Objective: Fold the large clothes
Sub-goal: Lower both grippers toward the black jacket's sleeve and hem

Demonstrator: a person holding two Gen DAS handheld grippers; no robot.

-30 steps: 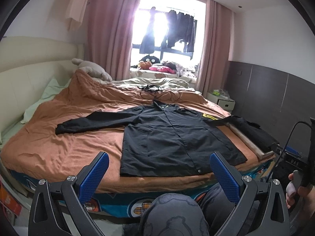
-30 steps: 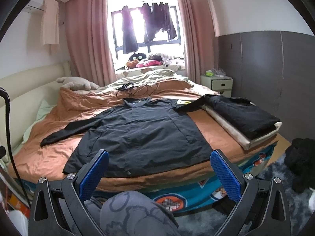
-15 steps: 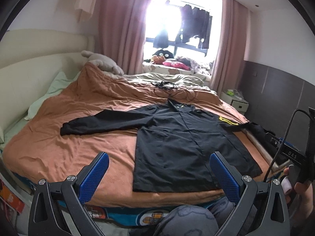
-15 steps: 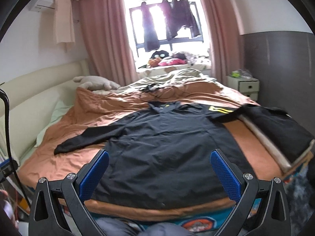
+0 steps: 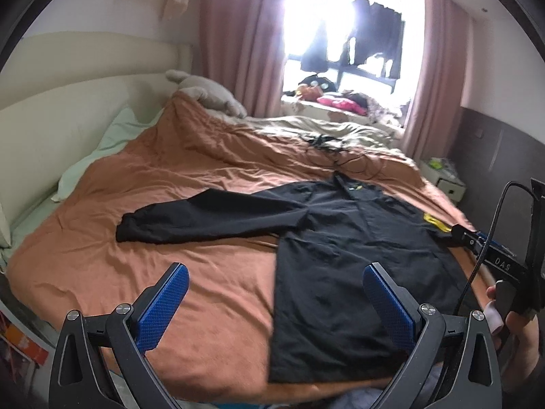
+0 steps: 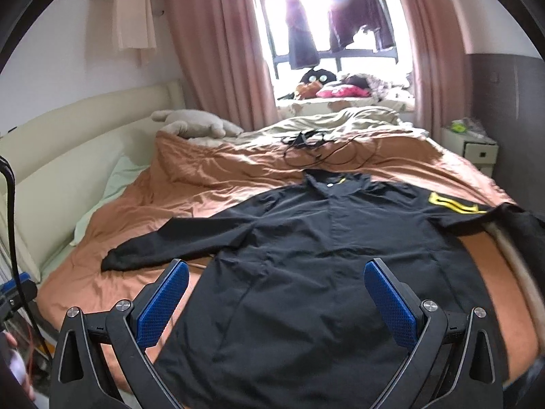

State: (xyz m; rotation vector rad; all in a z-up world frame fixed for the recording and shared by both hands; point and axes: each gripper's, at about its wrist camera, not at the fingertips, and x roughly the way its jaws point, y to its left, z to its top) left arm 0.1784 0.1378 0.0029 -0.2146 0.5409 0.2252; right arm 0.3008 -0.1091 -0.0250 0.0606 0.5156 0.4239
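Both my tongs, left and right, have moved closer over the bed, fingers spread wide, empty. The black jacket lies flat there. "DAS" is printed on my right tong's body.

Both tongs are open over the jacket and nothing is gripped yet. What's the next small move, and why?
Probably lower the left tongs toward the jacket's outstretched sleeve. The jacket lies flat, front up, on the orange cover, that sleeve stretches out sideways, and both tongs hang open, holding nothing, so folding that sleeve in looks like the first step.
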